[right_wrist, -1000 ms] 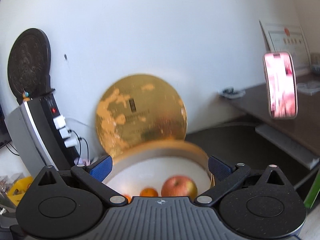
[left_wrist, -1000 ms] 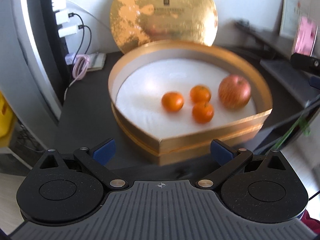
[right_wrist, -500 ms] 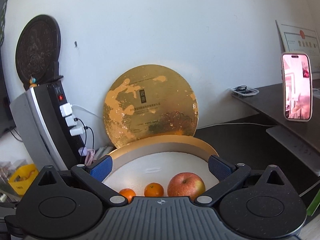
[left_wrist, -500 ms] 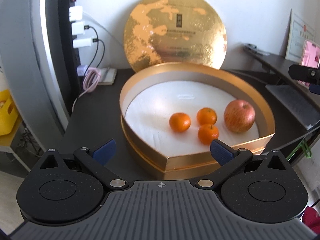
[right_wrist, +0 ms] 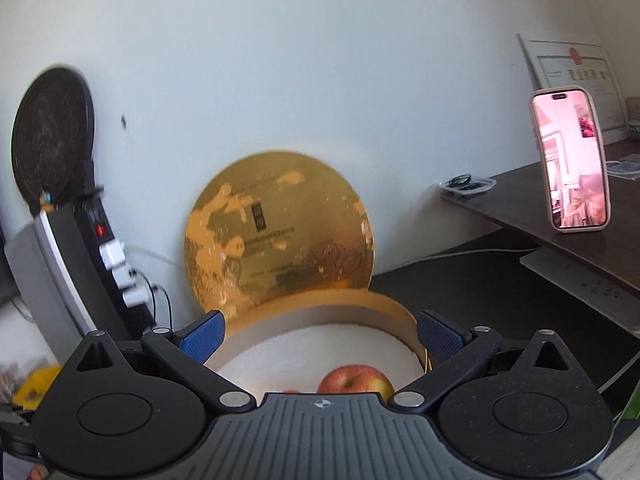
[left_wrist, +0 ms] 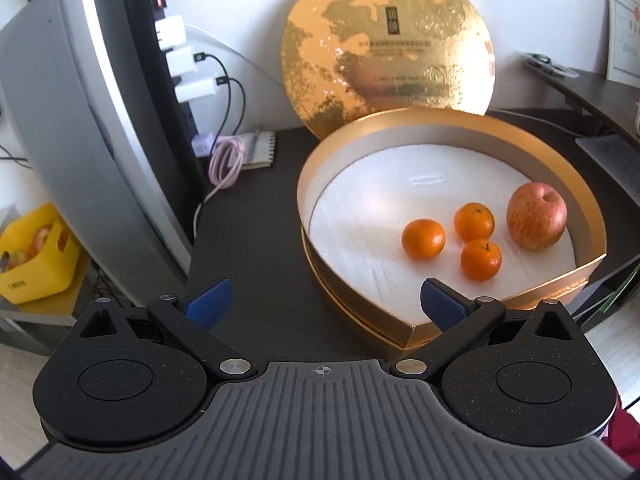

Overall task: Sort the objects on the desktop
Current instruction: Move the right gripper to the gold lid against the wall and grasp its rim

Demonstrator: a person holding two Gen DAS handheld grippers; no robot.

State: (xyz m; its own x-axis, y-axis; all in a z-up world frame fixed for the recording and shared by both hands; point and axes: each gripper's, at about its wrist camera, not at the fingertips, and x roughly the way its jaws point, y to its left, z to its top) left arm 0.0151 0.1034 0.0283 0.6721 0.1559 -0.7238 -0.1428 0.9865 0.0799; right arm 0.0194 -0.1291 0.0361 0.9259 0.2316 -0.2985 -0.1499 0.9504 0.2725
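Observation:
A gold teardrop-shaped box (left_wrist: 400, 152) with a white lining lies on the dark desk. Inside it rest a red apple (left_wrist: 537, 216) and three mandarins (left_wrist: 423, 239), (left_wrist: 474, 216), (left_wrist: 481, 260). Its round gold lid (left_wrist: 384, 48) leans on the wall behind. My left gripper (left_wrist: 324, 304) hangs open before the box's near tip, with nothing between its blue pads. My right gripper (right_wrist: 318, 336) is open and empty, above the box (right_wrist: 320, 312). In that view the apple (right_wrist: 354, 380) peeks over the gripper body and most of the fruit is hidden.
A grey monitor back (left_wrist: 80, 128) with a power strip and white chargers (left_wrist: 180, 64) stands left. A pink cable (left_wrist: 226, 160) and notepad (left_wrist: 260, 152) lie behind the box. A yellow bin (left_wrist: 36, 256) sits low left. A lit phone (right_wrist: 570, 160) stands on a raised shelf.
The left view has swung so the box sits further right and more of the monitor shows. The right gripper has tipped up and come closer, hiding the mandarins. Both stay open.

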